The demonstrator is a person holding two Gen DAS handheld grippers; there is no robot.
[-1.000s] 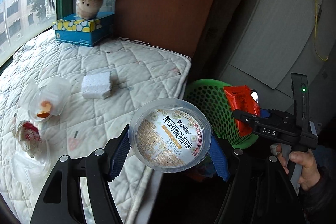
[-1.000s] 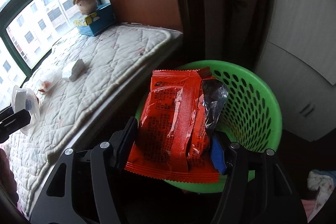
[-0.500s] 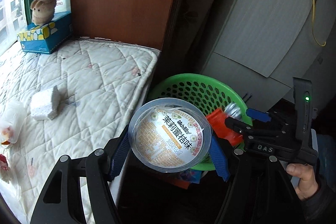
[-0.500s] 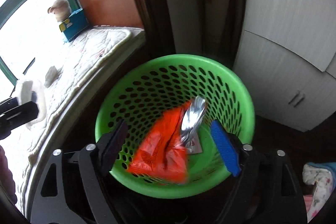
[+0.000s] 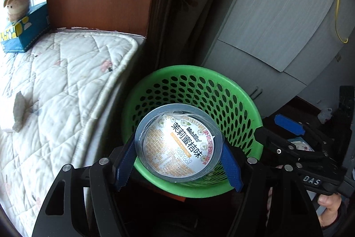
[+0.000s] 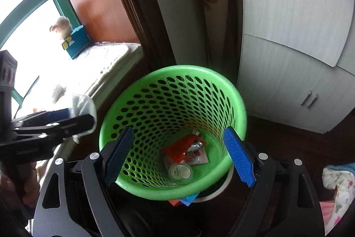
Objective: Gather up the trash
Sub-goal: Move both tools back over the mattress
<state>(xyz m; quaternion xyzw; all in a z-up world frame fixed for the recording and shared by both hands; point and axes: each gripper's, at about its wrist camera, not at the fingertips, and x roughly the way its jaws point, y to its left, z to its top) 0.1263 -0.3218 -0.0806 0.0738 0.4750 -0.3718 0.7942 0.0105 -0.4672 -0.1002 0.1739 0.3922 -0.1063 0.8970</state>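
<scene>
Left wrist view: left gripper point(image 5: 178, 161) pinches cup point(image 5: 179, 143) above near rim of bin point(image 5: 250, 108) | right gripper point(image 6: 178, 153) spread, empty, over bin; wrapper point(image 6: 180, 147) inside | step: drop-off | next: part left fingers over bin mouth

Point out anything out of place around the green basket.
Under the green basket, red and blue scraps stick out from beneath its base, so they lie outside the bin instead of in it. Inside, the orange wrapper and a small round lid lie at the bottom as expected.
</scene>
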